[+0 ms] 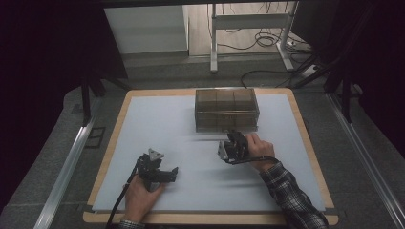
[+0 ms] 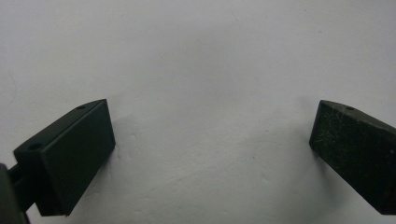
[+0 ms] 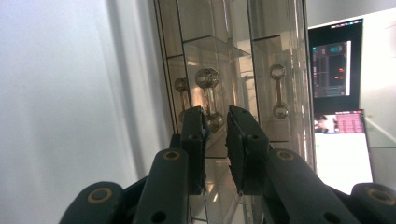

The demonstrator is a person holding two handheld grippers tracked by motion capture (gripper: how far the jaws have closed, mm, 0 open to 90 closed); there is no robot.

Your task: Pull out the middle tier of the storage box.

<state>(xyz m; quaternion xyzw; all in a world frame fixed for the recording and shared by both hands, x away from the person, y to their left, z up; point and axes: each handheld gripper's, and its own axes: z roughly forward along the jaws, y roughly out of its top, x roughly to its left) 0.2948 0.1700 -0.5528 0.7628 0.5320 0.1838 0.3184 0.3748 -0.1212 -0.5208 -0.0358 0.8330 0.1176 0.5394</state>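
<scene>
Drawer unit, clear smoky acrylic, box-shaped (image 1: pixel 227 110), at the far middle of the pale blue-grey mat (image 1: pixel 157 124); top shows three compartments in a row. Right gripper view, turned sideways: transparent drawer fronts, each with a clear dumbbell-shaped handle (image 3: pixel 207 95), ball ends, thin bar between. Right gripper (image 3: pixel 215 126) close in front of the unit, jaws narrowly apart, one handle showing in the gap beyond the tips; contact cannot be told. High view: right gripper (image 1: pixel 232 138) just before the unit's near face, held by the right hand (image 1: pixel 258 148), plaid sleeve. Left gripper (image 2: pixel 212 140) jaws wide apart over bare mat, nothing between. High view: left gripper (image 1: pixel 160 172) near left, well apart from the unit. Mat lies on a light wooden board (image 1: pixel 119 124).
</scene>
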